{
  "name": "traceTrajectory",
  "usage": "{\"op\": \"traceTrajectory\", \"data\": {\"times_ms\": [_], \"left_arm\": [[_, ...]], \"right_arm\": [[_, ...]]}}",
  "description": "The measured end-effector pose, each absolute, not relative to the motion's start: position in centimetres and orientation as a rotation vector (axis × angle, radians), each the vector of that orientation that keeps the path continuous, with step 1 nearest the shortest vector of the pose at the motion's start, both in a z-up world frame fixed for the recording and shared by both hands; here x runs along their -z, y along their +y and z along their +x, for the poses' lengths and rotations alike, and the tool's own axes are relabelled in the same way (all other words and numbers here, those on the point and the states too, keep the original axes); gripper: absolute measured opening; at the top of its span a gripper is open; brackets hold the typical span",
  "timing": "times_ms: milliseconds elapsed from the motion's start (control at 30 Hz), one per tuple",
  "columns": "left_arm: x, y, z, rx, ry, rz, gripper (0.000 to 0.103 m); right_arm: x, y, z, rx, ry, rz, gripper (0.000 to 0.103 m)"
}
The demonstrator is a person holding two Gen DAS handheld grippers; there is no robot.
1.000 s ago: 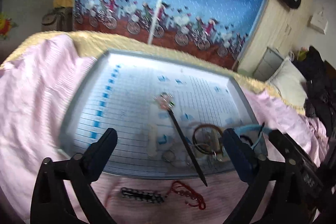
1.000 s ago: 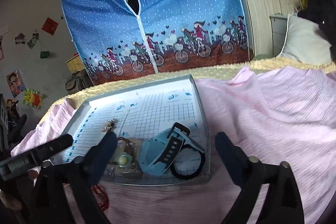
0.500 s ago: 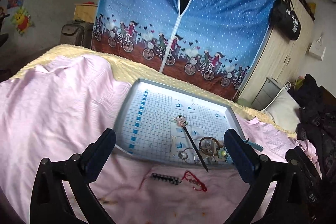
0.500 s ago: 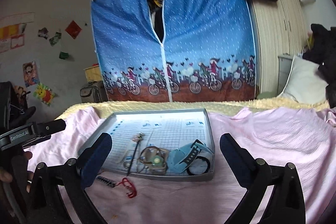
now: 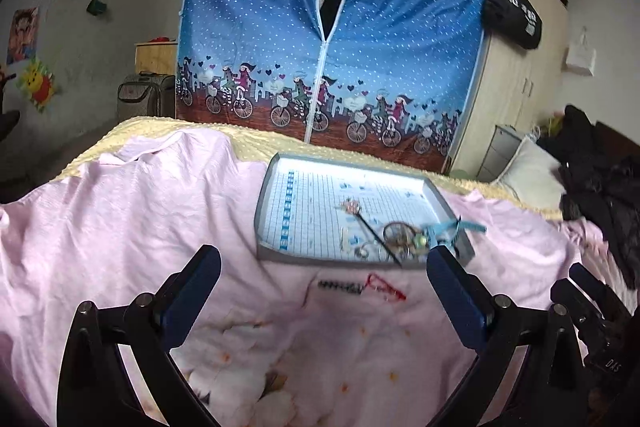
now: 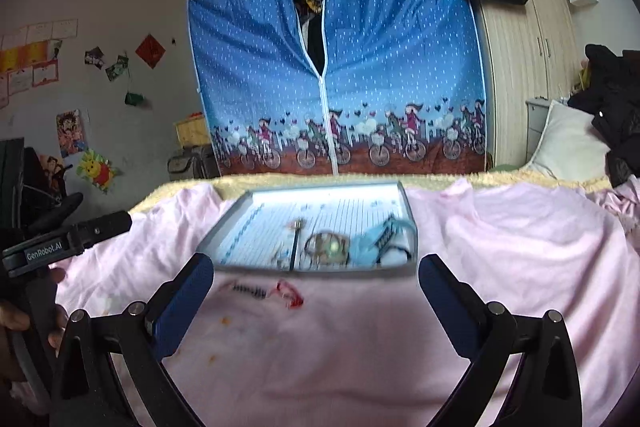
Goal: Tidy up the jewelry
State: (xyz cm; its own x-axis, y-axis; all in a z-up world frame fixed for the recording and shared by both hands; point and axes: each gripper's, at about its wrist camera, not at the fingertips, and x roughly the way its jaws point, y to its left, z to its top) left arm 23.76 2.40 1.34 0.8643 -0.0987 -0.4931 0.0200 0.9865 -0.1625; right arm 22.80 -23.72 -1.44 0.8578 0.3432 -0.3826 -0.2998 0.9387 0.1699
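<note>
Left wrist view: the left gripper [image 5: 320,279] hangs above the pink bedsheet [image 5: 120,227] with its two blue-padded fingers [image 5: 192,291] spread wide and nothing between them. Ahead lies the shallow grey tray with a blue-and-white grid lining [image 5: 312,211], resting flat on the sheet. Jewelry is gathered in its near right corner: a long dark hairpin with a pale flower head [image 5: 372,227], a brown ring-shaped bangle [image 5: 396,233] and a light blue strap [image 5: 460,227] that pokes over the right rim. Just in front of the tray, on the sheet, lie a short dark beaded bracelet [image 5: 340,286] and, touching its right end, a red cord [image 5: 386,287]. A blue dotted fabric wardrobe with cyclists printed along its hem [image 5: 332,47] stands behind the bed.

Right wrist view: the right gripper [image 6: 314,285] is likewise wide open and empty, above the sheet before the tray [image 6: 248,227]. The hairpin [image 6: 296,239], bangle [image 6: 326,247] and blue strap [image 6: 380,239] sit along the tray's near edge, blurred. The beaded bracelet [image 6: 248,291] and red cord [image 6: 290,295] lie on the sheet between the fingers. At far left a hand [image 6: 24,315] grips the other black tool.
</note>
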Motion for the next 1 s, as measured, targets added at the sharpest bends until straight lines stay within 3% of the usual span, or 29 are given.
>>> {"op": "traceTrajectory", "data": {"times_ms": [333,567,1000], "left_arm": [[0.9,2.5,19.7,0.068,0.564,-0.108,0.101],[3.3,2.4,20.1,0.054,0.718,-0.089,0.101],[5.1,4.3,21.7,0.051,0.760,-0.089,0.101]], "right_arm": [[3.1,-23.3,19.5,-0.313,0.517,0.148,0.103],[4.9,-21.6,20.1,-0.317,0.607,0.099,0.103],[6.9,-21.0,21.7,-0.269,0.732,0.073,0.103]]}}
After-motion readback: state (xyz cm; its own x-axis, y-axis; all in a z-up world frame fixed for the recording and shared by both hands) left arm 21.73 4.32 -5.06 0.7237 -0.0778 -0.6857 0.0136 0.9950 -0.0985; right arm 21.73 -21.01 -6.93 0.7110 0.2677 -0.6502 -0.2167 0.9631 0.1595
